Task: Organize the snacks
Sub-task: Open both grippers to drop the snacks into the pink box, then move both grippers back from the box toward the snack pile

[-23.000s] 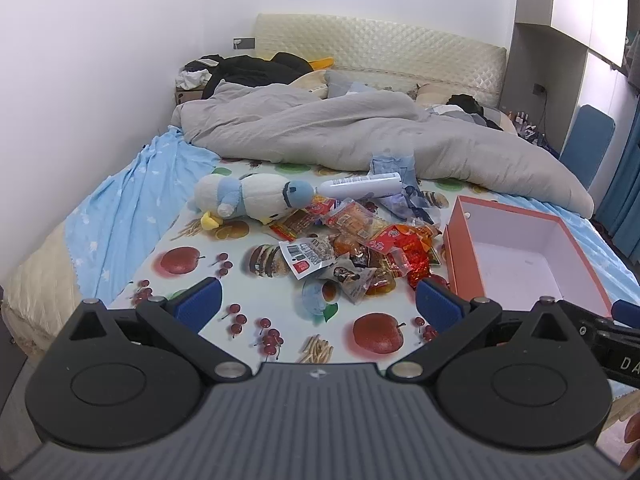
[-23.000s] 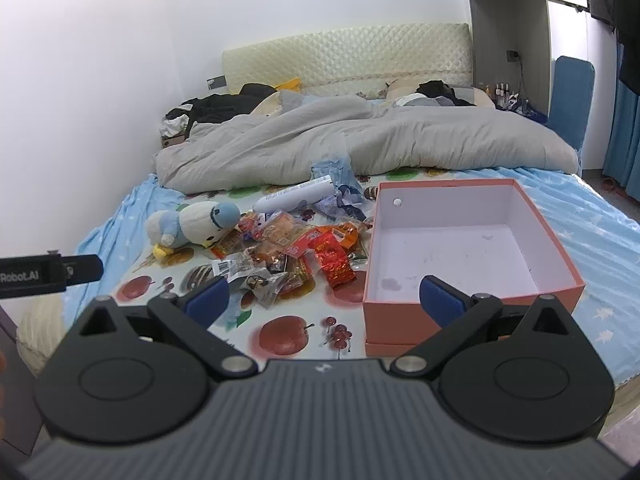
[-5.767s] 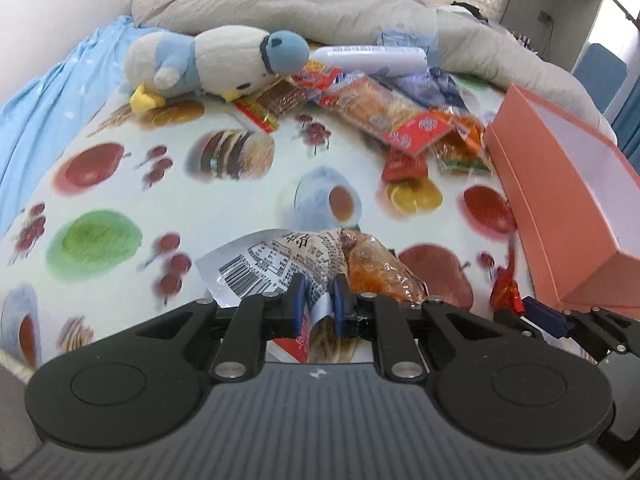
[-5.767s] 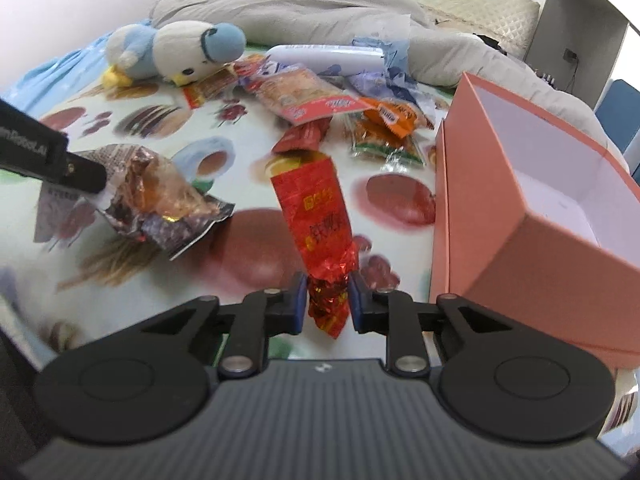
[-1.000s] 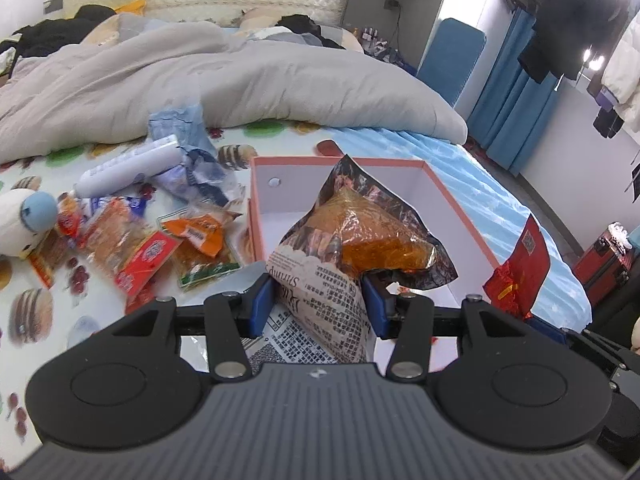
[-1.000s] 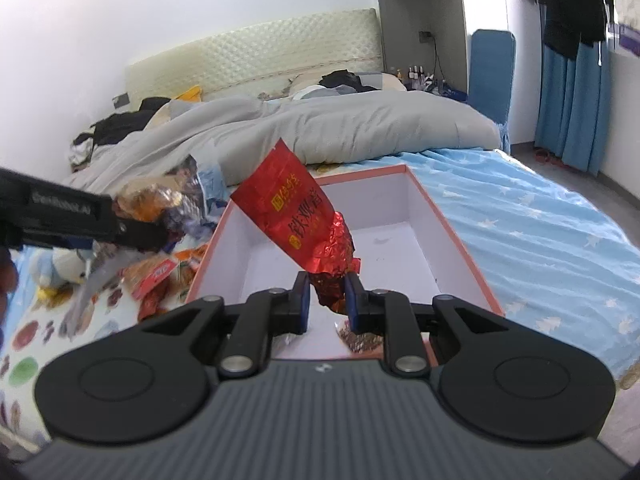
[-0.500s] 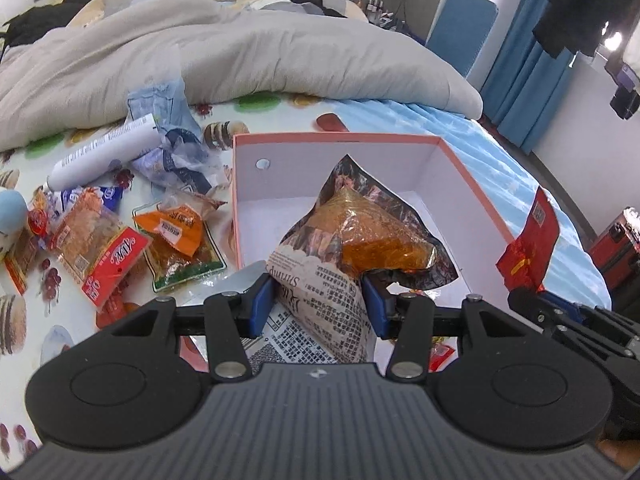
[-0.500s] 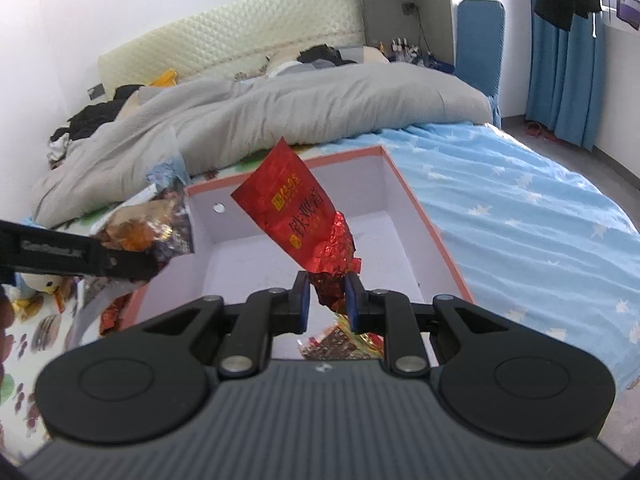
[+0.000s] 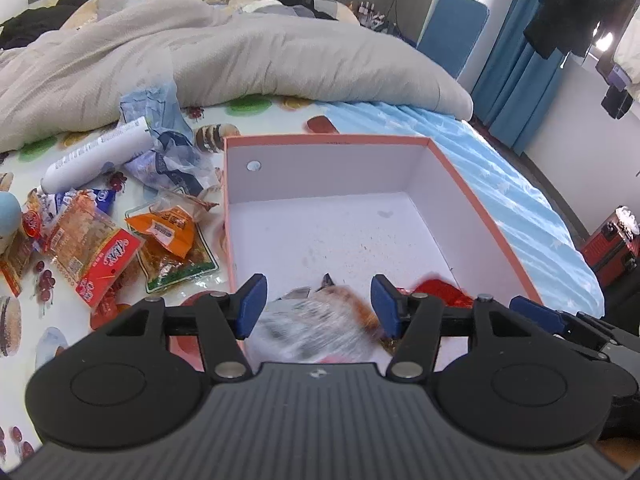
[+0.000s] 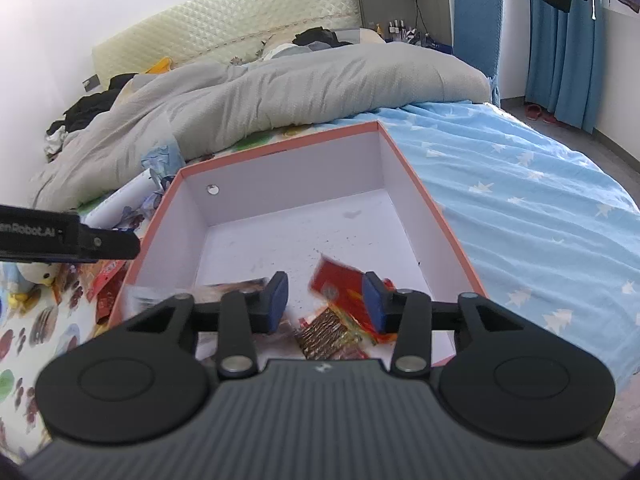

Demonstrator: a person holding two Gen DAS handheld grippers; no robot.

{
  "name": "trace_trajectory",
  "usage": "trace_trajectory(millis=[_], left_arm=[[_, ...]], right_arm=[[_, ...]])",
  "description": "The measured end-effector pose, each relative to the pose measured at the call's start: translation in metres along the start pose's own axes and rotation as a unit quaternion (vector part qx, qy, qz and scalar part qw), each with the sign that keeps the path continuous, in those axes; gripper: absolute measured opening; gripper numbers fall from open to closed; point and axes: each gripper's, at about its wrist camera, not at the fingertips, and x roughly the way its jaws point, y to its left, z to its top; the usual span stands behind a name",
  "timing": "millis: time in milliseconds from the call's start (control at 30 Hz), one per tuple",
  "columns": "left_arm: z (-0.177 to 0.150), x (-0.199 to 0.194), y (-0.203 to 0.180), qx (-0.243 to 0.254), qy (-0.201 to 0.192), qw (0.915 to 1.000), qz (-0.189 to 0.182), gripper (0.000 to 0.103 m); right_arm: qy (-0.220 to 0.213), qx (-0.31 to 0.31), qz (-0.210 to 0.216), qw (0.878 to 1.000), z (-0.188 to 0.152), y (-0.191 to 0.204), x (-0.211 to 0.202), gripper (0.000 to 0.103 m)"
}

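An orange box (image 9: 476,196) with a white inside lies on the bed, also in the right wrist view (image 10: 424,196). My left gripper (image 9: 318,306) hangs over its near end, jaws opening. Its pads stand apart from a blurred brown-and-white snack packet (image 9: 316,328) that drops between them. My right gripper (image 10: 325,302) is also opening over the box, and the red packet (image 10: 338,280) falls free of its pads. That red packet (image 9: 436,292) shows low in the box in the left wrist view. Other packets (image 10: 324,332) lie on the box floor.
Left of the box lie loose snacks: an orange packet (image 9: 168,232), a red-and-white packet (image 9: 100,252), a white tube (image 9: 96,156) and a crumpled blue bag (image 9: 160,136). A grey duvet (image 9: 240,52) lies behind. A red suitcase (image 9: 612,248) stands past the bed's right edge.
Both grippers have widened and let go. The brown packet and the red packet, held above the box before, now drop into its near end. Both hands came down closer over the box.
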Motion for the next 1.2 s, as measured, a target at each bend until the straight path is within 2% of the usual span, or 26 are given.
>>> trace_trajectory(millis=[200, 667, 1067, 1200], left_arm=[[-0.01, -0.037, 0.01, 0.003, -0.032, 0.9995, -0.003, 0.063], [-0.068, -0.141, 0.043, -0.019, -0.098, 0.995, 0.002, 0.063], [-0.122, -0.215, 0.074, -0.043, -0.125, 0.9907, 0.035, 0.063], [-0.143, -0.233, 0.083, -0.059, -0.128, 0.9892, 0.041, 0.063]], right_arm=[[-0.018, -0.002, 0.005, 1.0, -0.002, 0.007, -0.023, 0.044], [-0.054, -0.014, 0.05, 0.997, -0.028, 0.044, -0.093, 0.044], [-0.056, -0.027, 0.095, 0.994, -0.055, 0.078, -0.134, 0.044], [-0.046, -0.053, 0.097, 0.993, -0.068, 0.094, -0.137, 0.044]])
